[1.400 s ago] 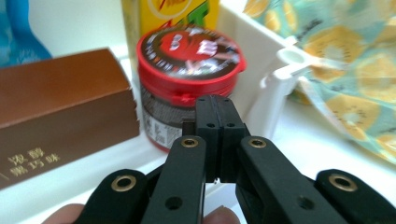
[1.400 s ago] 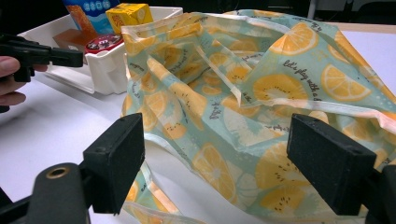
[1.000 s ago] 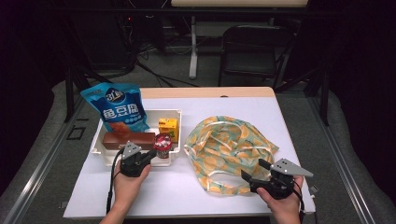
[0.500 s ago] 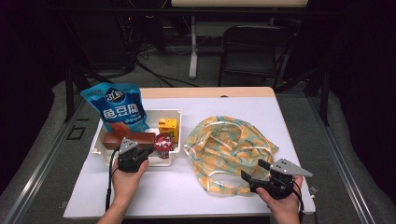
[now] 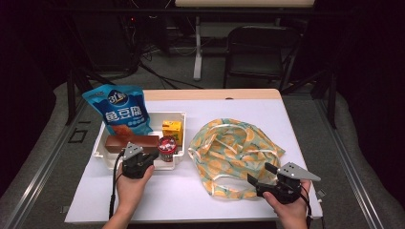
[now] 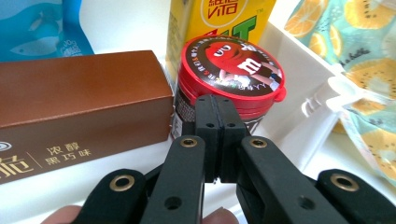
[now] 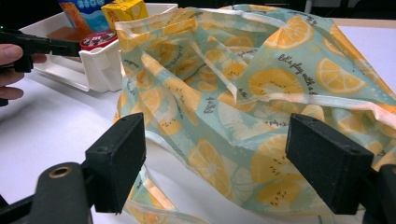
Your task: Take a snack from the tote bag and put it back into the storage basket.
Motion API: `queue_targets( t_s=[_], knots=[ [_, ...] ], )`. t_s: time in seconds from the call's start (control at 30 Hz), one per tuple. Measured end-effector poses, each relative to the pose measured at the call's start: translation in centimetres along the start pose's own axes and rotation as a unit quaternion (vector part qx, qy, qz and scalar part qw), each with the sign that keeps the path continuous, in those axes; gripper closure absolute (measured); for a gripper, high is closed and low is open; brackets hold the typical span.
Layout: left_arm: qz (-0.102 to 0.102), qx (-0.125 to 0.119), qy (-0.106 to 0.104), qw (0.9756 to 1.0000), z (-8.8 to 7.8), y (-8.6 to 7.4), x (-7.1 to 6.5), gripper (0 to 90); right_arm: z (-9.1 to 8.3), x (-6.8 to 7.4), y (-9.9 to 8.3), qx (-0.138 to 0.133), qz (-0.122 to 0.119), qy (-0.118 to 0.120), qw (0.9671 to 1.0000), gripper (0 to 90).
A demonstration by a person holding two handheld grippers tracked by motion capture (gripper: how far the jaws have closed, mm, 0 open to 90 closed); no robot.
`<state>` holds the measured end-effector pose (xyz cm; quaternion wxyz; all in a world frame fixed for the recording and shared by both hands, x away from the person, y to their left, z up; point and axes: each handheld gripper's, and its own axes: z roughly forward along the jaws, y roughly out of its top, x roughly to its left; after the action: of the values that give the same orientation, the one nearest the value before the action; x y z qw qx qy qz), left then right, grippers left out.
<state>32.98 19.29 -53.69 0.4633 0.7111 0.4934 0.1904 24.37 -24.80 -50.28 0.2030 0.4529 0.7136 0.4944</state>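
left gripper [image 6: 215, 135]: our jaws are pressed flat together with nothing between, tips just short of the candy jar [image 6: 231, 81]
right gripper [image 7: 224, 163]: jaws spread wide, aimed at the fruit-print bag [image 7: 261, 93]
step: looks like we're lining up on the jar, probably to pack it in the bag
next move: gotta open up first, then straddle the jar
jar: red lid, dark body, upright in the white tray [image 5: 179, 157] beside the brown box [image 6: 79, 102]

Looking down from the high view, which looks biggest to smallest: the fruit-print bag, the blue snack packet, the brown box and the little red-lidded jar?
1. Fruit-print bag, by far the widest.
2. Blue snack packet.
3. Brown box, partly hidden by the left gripper, so its full length is uncertain.
4. Red-lidded jar, clearly smallest.
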Motion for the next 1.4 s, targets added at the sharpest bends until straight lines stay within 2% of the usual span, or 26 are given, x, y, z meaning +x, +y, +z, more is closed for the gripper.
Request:
queue_targets(
  t_s=[0.1, 0.23, 0.47, 0.77, 1.03, 1.1, 1.17, 1.23, 1.27, 1.33, 1.37, 1.4],
  knots=[
    [-0.005, 0.002, 0.005, 1.0, 0.1, 0.2, 0.3, 89.6, 0.1, -0.1, 0.0, -0.003, 0.006, -0.002, 1.0, 19.9],
    [-0.01, 0.005, 0.009, 0.9999, 0.4, 0.4, 0.6, 88.9, 0.1, -0.1, 0.0, 0.004, 0.0, -0.002, 1.0, 19.9],
    [-0.023, 0.008, 0.005, 0.9997, 1.1, 0.9, 0.7, 89.3, 0.2, -0.1, -0.1, 0.003, 0.002, -0.002, 1.0, 19.9],
    [-0.021, 0.009, -0.005, 0.9997, 1.7, 1.1, 0.1, 89.7, 0.2, -0.2, -0.1, 0.003, 0.004, -0.002, 1.0, 19.9],
    [-0.024, 0.007, -0.007, 0.9997, 1.4, 0.9, 0.2, 89.9, 0.3, -0.3, -0.1, -0.002, 0.004, -0.001, 1.0, 19.8],
    [-0.02, -0.005, -0.007, 0.9998, 1.0, 0.8, 0.2, 82.2, 0.2, -0.4, -0.1, -0.004, 0.002, -0.003, 1.0, 19.7],
    [-0.011, -0.024, -0.006, 0.9996, 0.5, 0.7, 0.3, 69.3, 0.1, -0.5, -0.1, -0.004, 0.005, -0.004, 1.0, 19.7],
    [-0.015, -0.041, -0.013, 0.999, -0.1, 0.6, 0.5, 59.4, 0.0, -0.6, -0.1, -0.002, 0.003, -0.005, 1.0, 19.7],
    [-0.016, -0.045, -0.011, 0.9988, -0.4, 0.6, 0.5, 55.5, -0.1, -0.7, -0.1, -0.002, 0.003, -0.005, 1.0, 19.6],
    [-0.007, -0.048, -0.011, 0.9988, -1.3, 0.6, 0.6, 47.1, -0.1, -0.7, -0.1, -0.001, 0.003, -0.005, 1.0, 19.5],
    [-0.007, -0.048, -0.011, 0.9988, -1.3, 0.6, 0.6, 38.0, -0.1, -0.7, -0.1, -0.001, 0.003, -0.005, 1.0, 19.5],
    [0.003, -0.046, -0.014, 0.9988, -1.9, 0.6, 0.6, 34.1, -0.1, -0.6, -0.1, -0.006, 0.003, -0.005, 1.0, 19.1]
  ],
)
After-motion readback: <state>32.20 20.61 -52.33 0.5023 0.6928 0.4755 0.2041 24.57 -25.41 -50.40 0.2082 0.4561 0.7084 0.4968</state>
